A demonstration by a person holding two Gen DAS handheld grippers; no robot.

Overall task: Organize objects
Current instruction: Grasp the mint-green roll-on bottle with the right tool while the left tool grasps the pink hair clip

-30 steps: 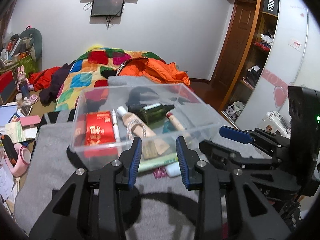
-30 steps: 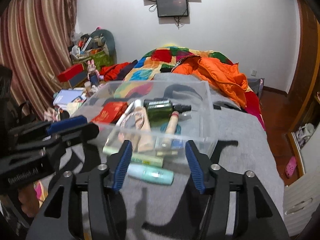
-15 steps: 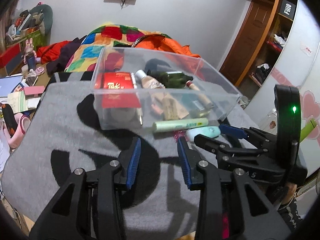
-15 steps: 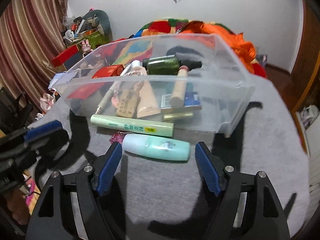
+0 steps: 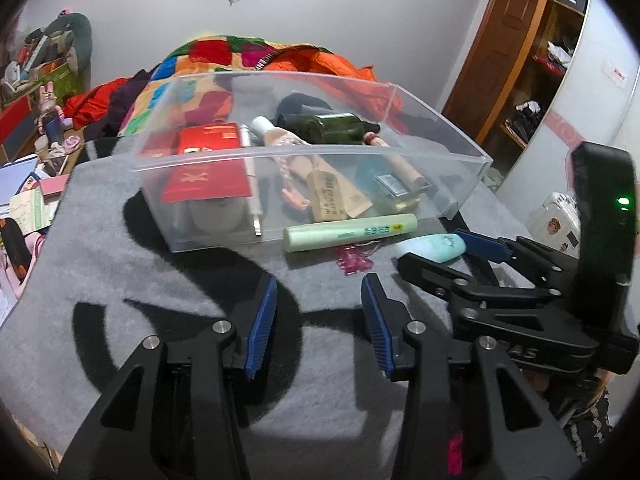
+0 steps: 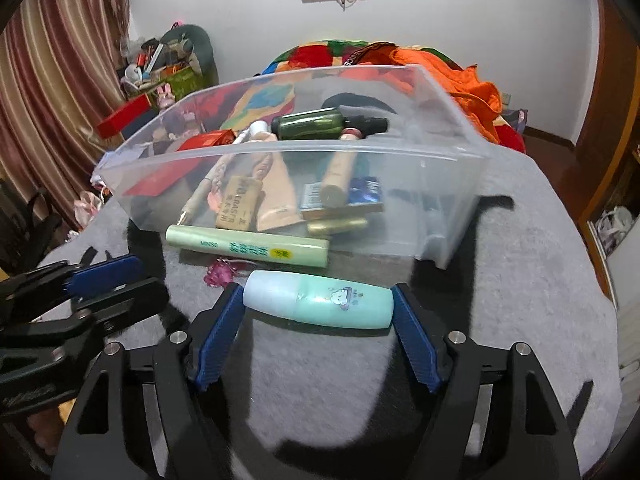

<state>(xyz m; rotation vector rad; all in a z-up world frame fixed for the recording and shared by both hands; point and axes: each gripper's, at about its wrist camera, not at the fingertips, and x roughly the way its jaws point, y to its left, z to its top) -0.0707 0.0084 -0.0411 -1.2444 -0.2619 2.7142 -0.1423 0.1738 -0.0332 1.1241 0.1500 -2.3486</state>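
A clear plastic bin (image 5: pixel 460 168) (image 6: pixel 452 184) stands on the grey cloth and holds a red box (image 5: pixel 208 168), a dark green bottle (image 6: pixel 312 124) and several tubes. In front of it lie a pale green tube (image 6: pixel 248 246) (image 5: pixel 352 232), a pink trinket (image 5: pixel 352 260) and a mint bottle (image 6: pixel 320 304) (image 5: pixel 436 246). My right gripper (image 6: pixel 318 332) is open, its fingers on either side of the mint bottle's ends. My left gripper (image 5: pixel 318 316) is open and empty, short of the tube.
The grey cloth (image 6: pixel 520 280) covers the table. Behind it is a bed with a patchwork quilt (image 5: pixel 224 52) and an orange jacket (image 6: pixel 472 92). Clutter and curtains are on the left, shelves (image 5: pixel 532 80) on the right.
Both grippers have dropped toward the cloth and moved closer to the items. The right gripper has opened wider and now straddles the mint bottle.
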